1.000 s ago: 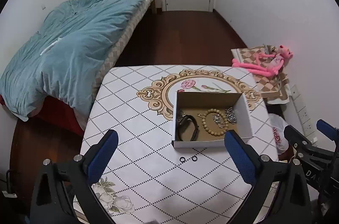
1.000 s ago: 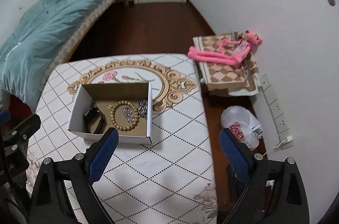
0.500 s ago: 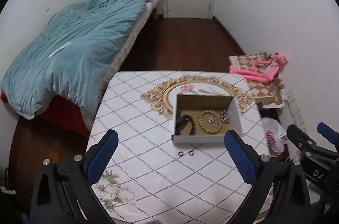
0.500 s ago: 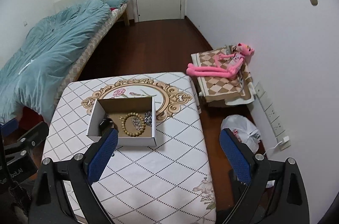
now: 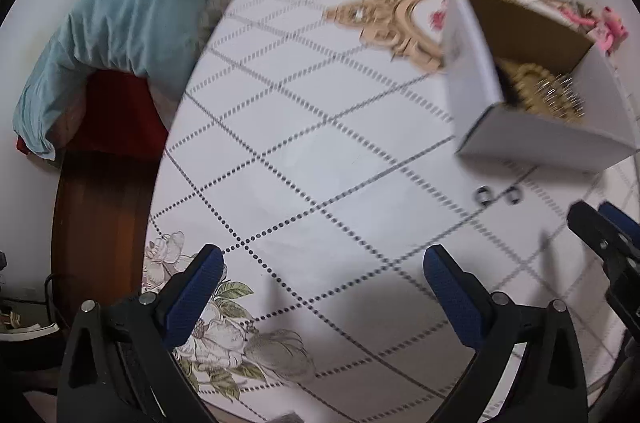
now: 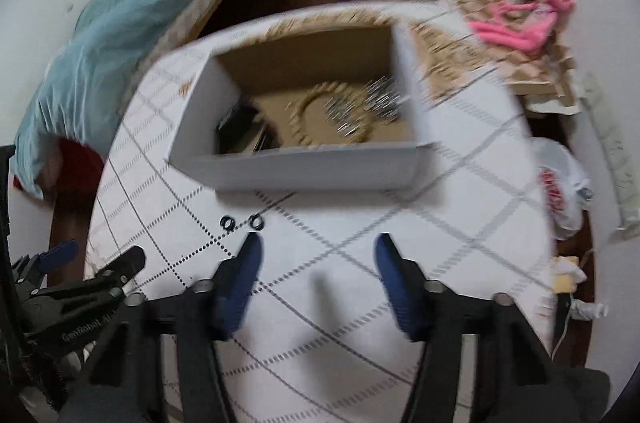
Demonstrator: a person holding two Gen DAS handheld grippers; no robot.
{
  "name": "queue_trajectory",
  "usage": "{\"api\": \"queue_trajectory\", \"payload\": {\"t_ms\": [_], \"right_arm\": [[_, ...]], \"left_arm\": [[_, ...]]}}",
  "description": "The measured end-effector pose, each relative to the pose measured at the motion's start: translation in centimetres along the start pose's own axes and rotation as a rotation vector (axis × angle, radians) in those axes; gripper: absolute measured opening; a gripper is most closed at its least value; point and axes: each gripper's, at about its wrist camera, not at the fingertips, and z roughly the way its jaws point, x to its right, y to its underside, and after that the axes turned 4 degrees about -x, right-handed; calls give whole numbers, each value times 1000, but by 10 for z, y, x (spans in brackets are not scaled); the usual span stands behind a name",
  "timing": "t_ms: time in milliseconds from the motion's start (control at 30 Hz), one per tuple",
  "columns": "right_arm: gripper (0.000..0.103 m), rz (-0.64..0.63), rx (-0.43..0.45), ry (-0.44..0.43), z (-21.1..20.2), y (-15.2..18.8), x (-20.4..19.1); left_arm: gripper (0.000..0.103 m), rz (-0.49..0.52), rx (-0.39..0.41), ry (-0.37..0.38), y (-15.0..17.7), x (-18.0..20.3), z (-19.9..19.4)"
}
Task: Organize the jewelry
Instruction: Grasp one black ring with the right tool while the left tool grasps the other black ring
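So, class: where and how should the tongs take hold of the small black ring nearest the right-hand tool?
Grip the ring across its rim, coming straight down from above: it lies flat on the tablecloth, just ahead of the open right tongs.

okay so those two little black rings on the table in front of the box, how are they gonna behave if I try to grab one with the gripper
The two black rings lie flat on the smooth tablecloth, so wide pads will probably struggle to get under one; it may skid rather than lift. They look thin and light, likely easy to flick away. Tipped on edge, one could roll. Both grippers are open and hold nothing.
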Motion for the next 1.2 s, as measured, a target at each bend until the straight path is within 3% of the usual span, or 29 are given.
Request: {"api": "queue_trajectory", "payload": {"t_ms": [167,367,500,667,833,1100,1133,1200], "right_arm": [[56,-92,3,7,32,-4,-29],[43,-202,19,58,48,-3,-55],[13,-241,36,83,51,-5,-61],[12,-205,42,53,44,-6,-50],[13,-107,75,48,15,0,-14],[13,53,105,133,-9,10,55],[13,68,105,143,-9,11,62],[13,95,107,158,-9,12,72]], "left_arm": [[102,-6,-22,-8,1,-9,15],[102,-22,-33,-2,-3,-16,22],[102,-21,-35,0,0,-14,23],[102,-10,-30,9,-3,-10,25],[102,9,5,62,-3,10,9],[101,68,41,179,-6,63,-2],[100,78,53,181,-8,68,-3],[88,105,73,185,-9,80,-6]]}}
